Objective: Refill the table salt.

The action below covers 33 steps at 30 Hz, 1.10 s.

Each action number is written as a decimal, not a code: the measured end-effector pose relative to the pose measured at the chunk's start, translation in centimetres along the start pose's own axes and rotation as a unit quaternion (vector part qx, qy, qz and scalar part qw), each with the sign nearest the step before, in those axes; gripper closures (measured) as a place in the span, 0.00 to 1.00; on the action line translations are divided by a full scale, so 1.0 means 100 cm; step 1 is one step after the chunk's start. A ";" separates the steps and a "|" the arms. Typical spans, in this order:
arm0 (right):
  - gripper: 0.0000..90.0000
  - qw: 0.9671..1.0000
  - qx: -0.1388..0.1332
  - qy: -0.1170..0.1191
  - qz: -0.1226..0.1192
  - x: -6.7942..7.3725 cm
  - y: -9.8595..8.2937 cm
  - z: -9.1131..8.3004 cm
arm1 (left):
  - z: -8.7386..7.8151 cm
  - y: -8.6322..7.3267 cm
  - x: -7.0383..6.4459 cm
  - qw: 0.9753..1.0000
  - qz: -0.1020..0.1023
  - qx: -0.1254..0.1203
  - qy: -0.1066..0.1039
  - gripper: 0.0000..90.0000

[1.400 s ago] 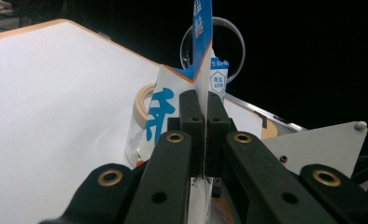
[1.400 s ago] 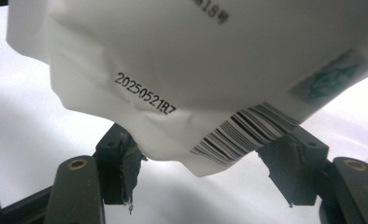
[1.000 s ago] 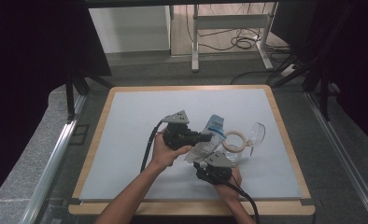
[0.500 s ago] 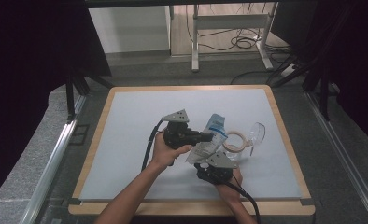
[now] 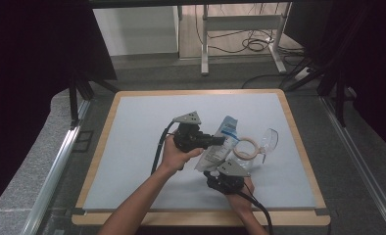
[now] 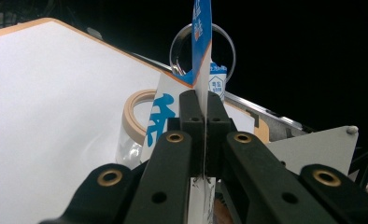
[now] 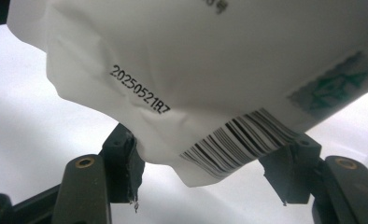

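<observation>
The white and blue pouch [image 5: 219,144] sits lifted off the counter [image 5: 132,147] near its middle, and over the last second we have barely shifted it: it stays in the same spot, tilted from lower left to upper right, just beside the tape ring [image 5: 245,148] and the clear glass [image 5: 267,142], neither of which has moved. What has changed is small and lies on our right side. The right tongs [image 5: 224,177] have crept a little nearer under the pouch's lower end; in the right gripper view the bag's crumpled bottom corner [image 7: 191,154], with its barcode and date stamp, hangs down between the two jaws, which stand well apart and do not press it. The left tongs [image 5: 220,140] remain clamped on the pouch: in the left gripper view the jaws are closed tight together on its thin sealed edge [image 6: 201,60], which rises upright from between them, with the tape ring [image 6: 134,116] and the glass [image 6: 201,46] behind. We judge that the pouch is held by one side only and that the second grip is being lined up; closing the right tongs on that lower corner would let us steady the bag between both hands, perhaps to pull it open. The soft, wrinkled film could slip or fold away as the jaws close.
</observation>
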State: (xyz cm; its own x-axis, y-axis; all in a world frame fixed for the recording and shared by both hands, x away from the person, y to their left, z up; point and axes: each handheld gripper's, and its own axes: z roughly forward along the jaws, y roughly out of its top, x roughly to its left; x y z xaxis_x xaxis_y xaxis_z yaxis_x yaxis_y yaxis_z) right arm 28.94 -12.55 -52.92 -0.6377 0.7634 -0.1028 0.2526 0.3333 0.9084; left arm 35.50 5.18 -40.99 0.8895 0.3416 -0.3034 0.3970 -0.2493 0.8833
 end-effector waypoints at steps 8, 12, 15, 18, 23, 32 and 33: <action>0.42 1.000 -0.006 0.003 0.007 -0.002 0.000 -0.002 | 0.003 0.004 -0.001 1.000 0.000 0.003 -0.002 1.00; 0.42 1.000 -0.007 0.000 0.008 -0.002 0.000 -0.002 | 0.005 0.005 -0.003 1.000 0.003 0.006 -0.004 1.00; 0.42 1.000 -0.008 -0.002 0.010 -0.002 0.000 -0.003 | 0.006 0.007 -0.003 1.000 0.004 0.008 -0.005 1.00; 0.42 1.000 -0.008 -0.002 0.014 -0.003 0.000 -0.003 | 0.008 0.008 -0.004 1.000 0.004 0.009 -0.004 1.00; 0.42 1.000 -0.009 0.001 0.019 -0.004 0.000 -0.003 | 0.009 0.008 -0.002 1.000 0.001 0.009 -0.004 1.00; 0.42 1.000 -0.015 0.008 0.018 -0.003 0.000 -0.003 | 0.009 0.008 -0.004 1.000 0.003 0.004 0.000 1.00; 0.42 1.000 -0.015 0.008 0.018 -0.002 0.001 -0.003 | 0.009 0.008 -0.004 1.000 0.003 0.004 0.000 1.00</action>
State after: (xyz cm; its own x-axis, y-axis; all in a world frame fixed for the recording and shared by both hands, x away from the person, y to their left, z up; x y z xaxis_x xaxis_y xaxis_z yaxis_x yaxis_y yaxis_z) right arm 28.85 -12.89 -52.71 -0.6396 0.7661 -0.0641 0.2537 0.2891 0.9231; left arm 35.64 4.04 -40.47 0.8919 0.3408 -0.2973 0.3929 -0.2584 0.8825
